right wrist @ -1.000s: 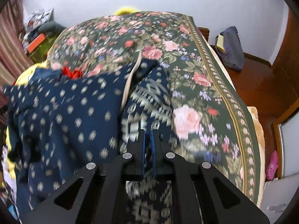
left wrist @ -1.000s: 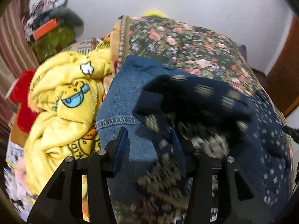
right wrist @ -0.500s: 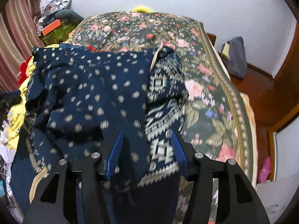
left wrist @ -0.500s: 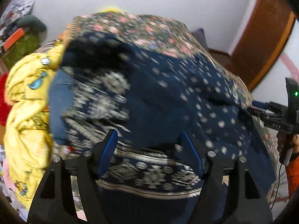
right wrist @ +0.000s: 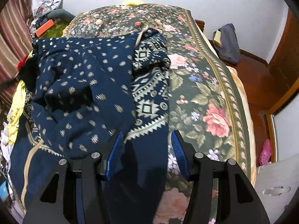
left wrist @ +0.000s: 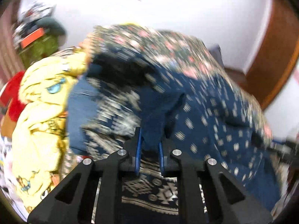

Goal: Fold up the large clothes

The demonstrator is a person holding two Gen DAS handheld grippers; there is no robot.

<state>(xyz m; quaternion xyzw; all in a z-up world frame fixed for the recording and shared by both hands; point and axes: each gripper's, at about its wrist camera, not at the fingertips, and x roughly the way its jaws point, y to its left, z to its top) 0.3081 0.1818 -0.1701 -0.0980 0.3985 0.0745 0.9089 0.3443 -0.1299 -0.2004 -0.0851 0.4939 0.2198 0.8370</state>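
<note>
From the left wrist, the left tongs (left wrist: 149,147) are closing on a raised fold of the navy patterned garment (left wrist: 196,112), apparently to lift it for folding, while a yellow cartoon blanket (left wrist: 43,115) lies at nine o'clock; motion blur leaves any lettering unreadable. From the right wrist, the right tongs (right wrist: 147,149) stand released over the garment's (right wrist: 80,85) geometric-bordered edge, the garment spread across the floral bedspread (right wrist: 205,93) from nine to twelve o'clock, no writing legible.
</note>
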